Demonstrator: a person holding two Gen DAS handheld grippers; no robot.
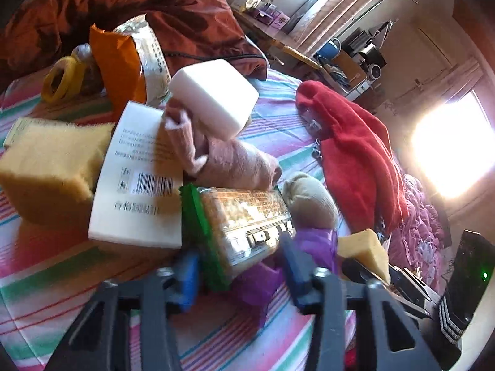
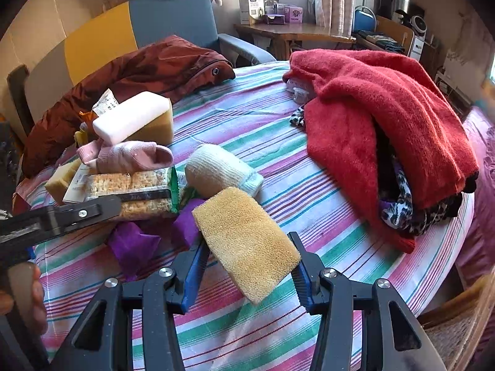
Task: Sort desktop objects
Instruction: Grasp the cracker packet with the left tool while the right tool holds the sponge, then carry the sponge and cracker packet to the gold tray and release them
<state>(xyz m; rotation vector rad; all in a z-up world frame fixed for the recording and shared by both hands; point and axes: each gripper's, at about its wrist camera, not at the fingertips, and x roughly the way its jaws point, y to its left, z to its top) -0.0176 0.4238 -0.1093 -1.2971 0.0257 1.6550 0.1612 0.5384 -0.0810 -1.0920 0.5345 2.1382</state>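
Right wrist view: right tongs (image 2: 250, 266) pinch a yellow sponge (image 2: 246, 242) lifted clear of the striped surface (image 2: 309, 191) for sorting, while left tongs (image 1: 238, 269) clamp the cracker packet (image 1: 244, 219) in the pile.

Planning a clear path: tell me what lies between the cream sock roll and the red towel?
Only bare striped tablecloth separates the cream sock roll from the red towel, seen in the right wrist view.

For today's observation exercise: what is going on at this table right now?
A person is sorting a cluttered striped tablecloth with two handheld grippers. The right gripper holds a yellow sponge above the cloth. The left gripper is around a packet of rice crackers, next to rolled socks and more sponges.
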